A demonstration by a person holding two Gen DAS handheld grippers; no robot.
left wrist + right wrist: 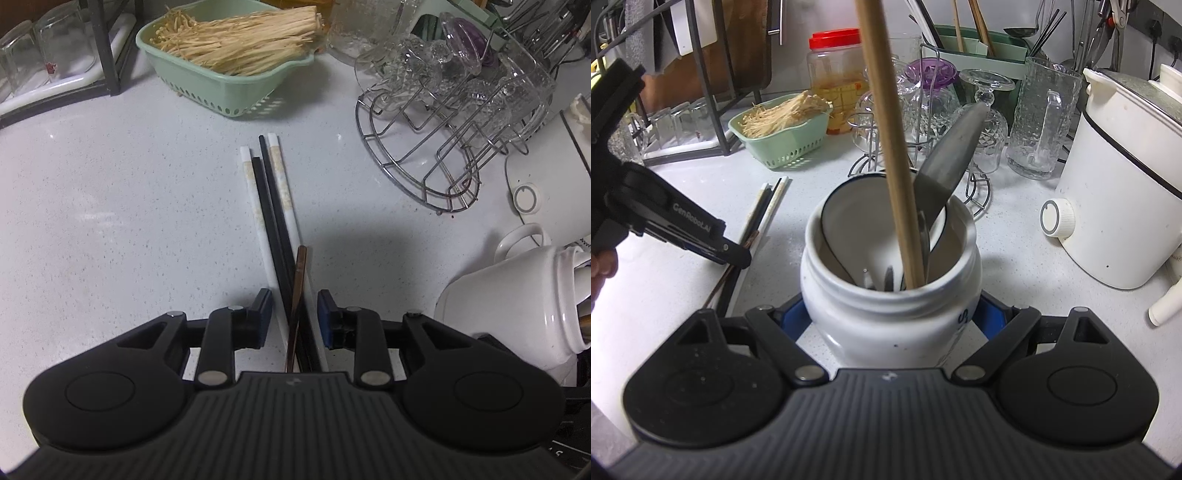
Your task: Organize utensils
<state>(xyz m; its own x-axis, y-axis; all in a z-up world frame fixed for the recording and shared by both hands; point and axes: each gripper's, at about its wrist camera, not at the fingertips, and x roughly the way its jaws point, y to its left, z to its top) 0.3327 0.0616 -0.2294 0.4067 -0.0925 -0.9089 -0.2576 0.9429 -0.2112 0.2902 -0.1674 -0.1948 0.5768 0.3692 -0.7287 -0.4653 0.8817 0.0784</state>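
Chopsticks (275, 221) between left tool's (295, 314) parted pads; jar (886, 314) only rightward.

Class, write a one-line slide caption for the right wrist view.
Right gripper clamps a white utensil jar holding a wooden stick, while chopsticks lie left.

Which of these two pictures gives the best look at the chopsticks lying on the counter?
The left wrist view: the chopsticks lie straight ahead in full length, white, black and brown, between the left gripper's open jaws. In the right wrist view that gripper covers part of them, off to the side.
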